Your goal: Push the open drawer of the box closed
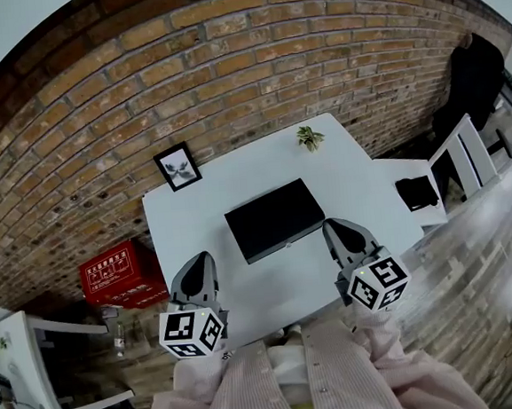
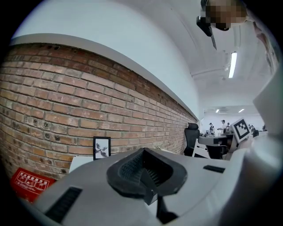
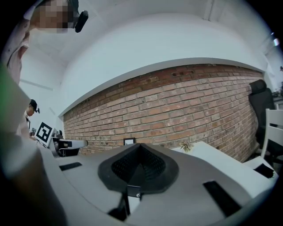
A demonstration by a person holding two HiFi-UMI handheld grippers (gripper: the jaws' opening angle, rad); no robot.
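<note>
A flat black box (image 1: 275,218) lies in the middle of the white table (image 1: 352,182); from above I cannot make out a drawer standing out of it. My left gripper (image 1: 200,265) hovers at the table's near left edge, short of the box, shut with nothing in it. On the other side, my right gripper (image 1: 338,230) is just off the box's near right corner, also shut and empty. Both gripper views tilt upward at the brick wall: the left gripper (image 2: 142,170) and the right gripper (image 3: 140,167) each show jaws pressed together, and the box is hidden in both.
A framed picture (image 1: 178,167) and a small plant (image 1: 309,137) stand at the table's far edge. A red case (image 1: 118,273) sits on the floor at left. To the right are a second small table with a black item (image 1: 416,192), a white chair (image 1: 466,158) and a person in black (image 1: 472,78).
</note>
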